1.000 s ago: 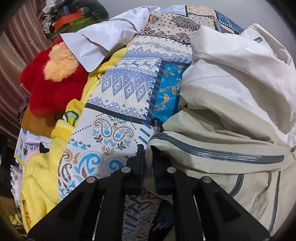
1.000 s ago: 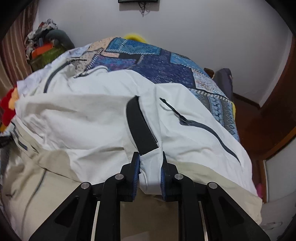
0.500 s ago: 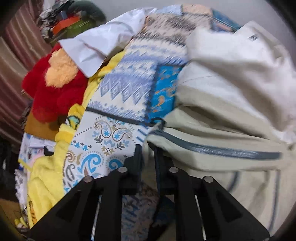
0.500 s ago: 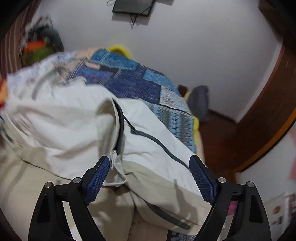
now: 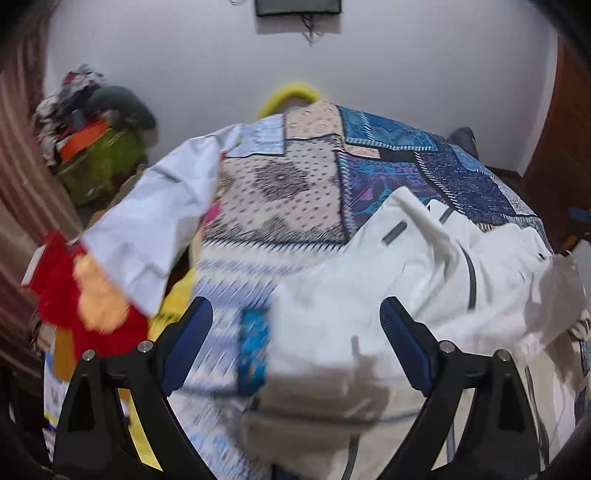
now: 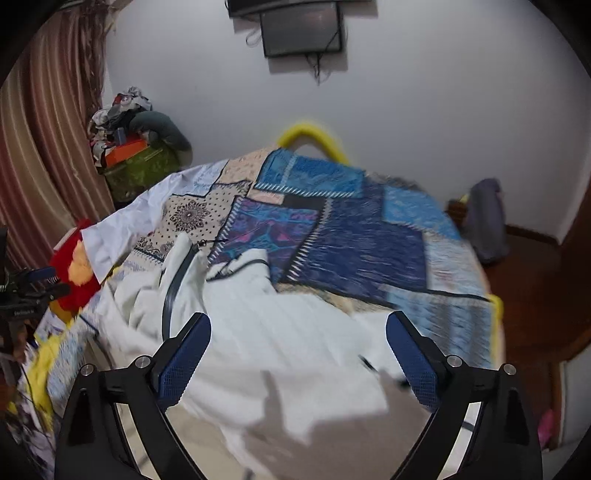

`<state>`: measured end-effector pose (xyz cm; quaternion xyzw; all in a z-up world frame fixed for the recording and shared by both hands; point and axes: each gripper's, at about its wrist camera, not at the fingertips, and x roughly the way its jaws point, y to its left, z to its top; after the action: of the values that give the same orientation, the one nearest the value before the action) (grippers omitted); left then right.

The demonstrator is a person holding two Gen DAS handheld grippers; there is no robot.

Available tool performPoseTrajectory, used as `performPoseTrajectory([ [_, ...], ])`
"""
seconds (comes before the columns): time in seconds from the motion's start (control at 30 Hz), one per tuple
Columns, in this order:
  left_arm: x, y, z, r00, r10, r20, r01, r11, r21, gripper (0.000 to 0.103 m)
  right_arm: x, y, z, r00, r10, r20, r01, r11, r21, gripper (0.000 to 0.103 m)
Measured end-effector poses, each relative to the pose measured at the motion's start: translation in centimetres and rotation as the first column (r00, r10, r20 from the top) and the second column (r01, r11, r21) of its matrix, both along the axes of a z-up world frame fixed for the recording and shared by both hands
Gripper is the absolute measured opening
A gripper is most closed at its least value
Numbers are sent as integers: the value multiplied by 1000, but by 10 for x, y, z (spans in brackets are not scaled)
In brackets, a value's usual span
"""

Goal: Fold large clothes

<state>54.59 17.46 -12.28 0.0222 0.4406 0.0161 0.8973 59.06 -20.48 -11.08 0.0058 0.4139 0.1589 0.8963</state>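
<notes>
A large white and beige jacket [image 5: 369, 295] with grey zips lies bunched on the patterned bedspread [image 5: 280, 199]. My left gripper [image 5: 295, 332] hangs above the jacket's left part, its jaws opening wide, nothing between the blue pads [image 5: 184, 343]. In the right wrist view the same jacket [image 6: 280, 332] spreads below my right gripper [image 6: 299, 343], whose jaws are also opening, blue pads [image 6: 410, 354] well apart and free of cloth. Both views are blurred by motion.
A white cloth [image 5: 155, 221] and a red and orange plush toy [image 5: 85, 295] lie at the bed's left edge. A heap of bags and clothes [image 6: 136, 147] stands by the striped curtain [image 6: 44, 155]. A screen [image 6: 303, 29] hangs on the far wall. Wooden floor [image 6: 532, 280] lies right.
Both grippers let go of the jacket and opened wide. Both rose and tilted up, so the far wall and screen came into view. The jacket dropped onto the bed.
</notes>
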Motion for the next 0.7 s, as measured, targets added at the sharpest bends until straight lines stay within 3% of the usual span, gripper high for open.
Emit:
performPoseTrajectory([
  [0.2, 76, -21, -59, 990, -78, -122, 74, 997, -38, 92, 84, 44, -71, 968, -2, -252, 16, 998, 53, 93],
  [0.33, 91, -31, -98, 978, -75, -193, 68, 997, -39, 93, 110, 73, -109, 950, -7, -314, 20, 999, 39, 74],
  [0.43, 85, -34, -109, 985, -80, -155, 76, 996, -37, 91, 110, 88, -123, 956, 2, -292, 5, 1000, 22, 57],
  [0.5, 78, -33, -111, 987, -90, -131, 83, 995, -58, 71, 100, 99, -122, 971, 48, -234, -52, 999, -8, 40],
  [0.57, 76, -32, -111, 988, -73, -137, 62, 995, -83, 28, 91, 103, -119, 980, 58, -192, -67, 997, -41, 21],
  [0.63, 74, -34, -109, 989, -41, -141, 30, 997, -76, 15, 80, 107, -115, 988, 71, -136, -86, 991, -103, 15],
  [0.7, 69, -39, -102, 993, -22, -117, 22, 1000, -3, 12, 72, 106, -110, 992, 81, -101, -95, 985, -142, 13],
])
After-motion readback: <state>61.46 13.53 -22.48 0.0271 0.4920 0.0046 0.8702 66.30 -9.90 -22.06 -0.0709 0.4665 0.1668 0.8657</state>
